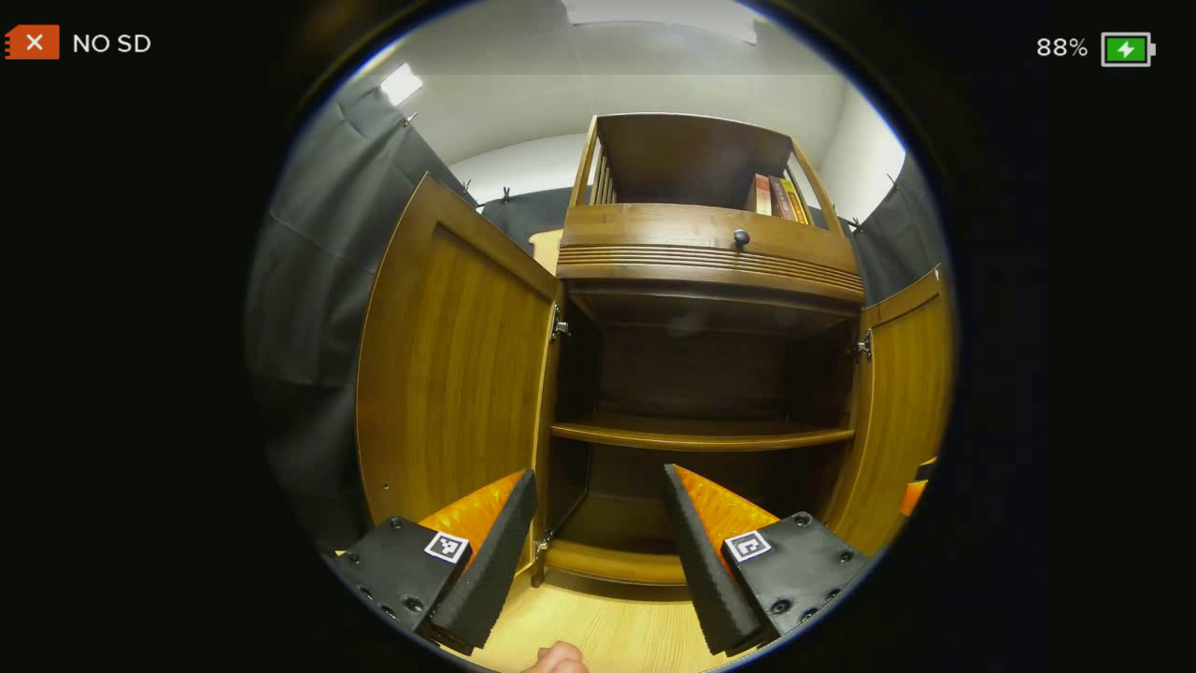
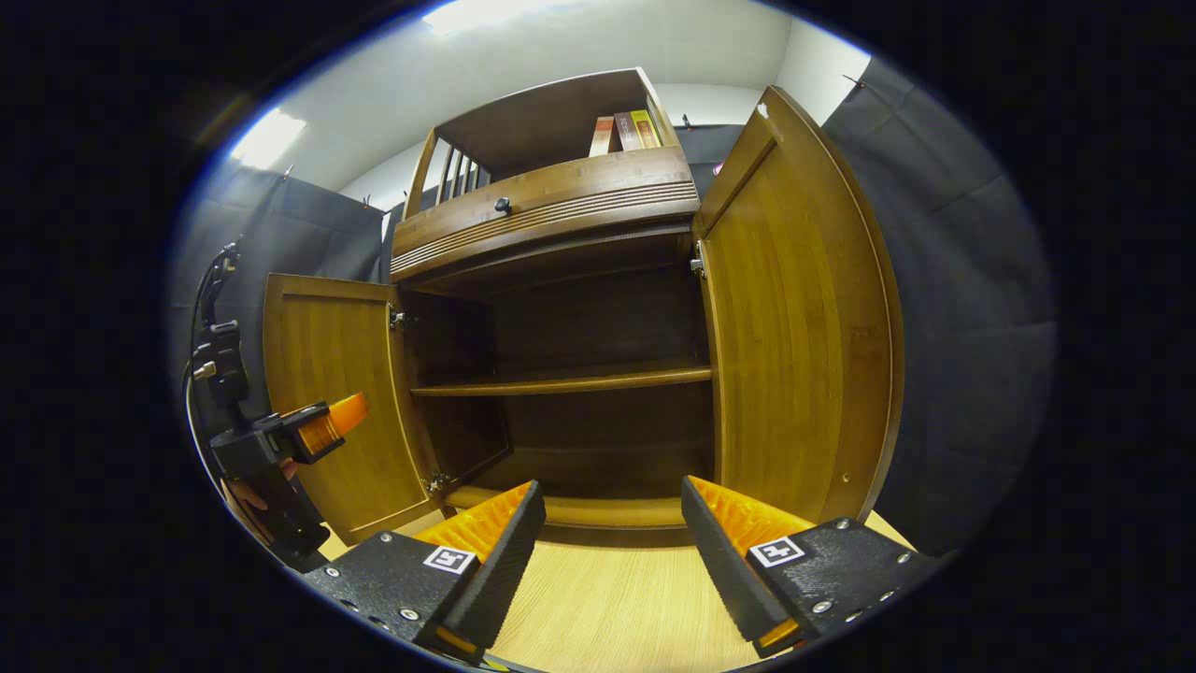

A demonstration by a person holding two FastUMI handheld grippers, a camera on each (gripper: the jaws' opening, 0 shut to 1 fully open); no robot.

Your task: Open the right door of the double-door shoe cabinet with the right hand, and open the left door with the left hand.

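Observation:
The wooden shoe cabinet (image 1: pixel 710 252) stands with both doors swung wide. In the left gripper view the left door (image 1: pixel 448 365) hangs open at my left and the right door (image 1: pixel 902 402) at the right edge. My left gripper (image 1: pixel 600 486) is open, holding nothing, a little back from the cabinet's base. In the right gripper view the right door (image 2: pixel 794 327) stands open close by and the left door (image 2: pixel 332 402) farther off. My right gripper (image 2: pixel 612 500) is open and holds nothing. The left gripper (image 2: pixel 322 425) also shows at the far left, in front of the left door.
Inside the cabinet a shelf (image 1: pixel 701 432) splits the dark interior. Above sit a drawer with a round knob (image 1: pixel 741 237) and an open top shelf holding books (image 1: pixel 777 196). Light wooden floor (image 2: pixel 617 608) runs up to the cabinet. Black cloth walls (image 2: pixel 962 308) close both sides.

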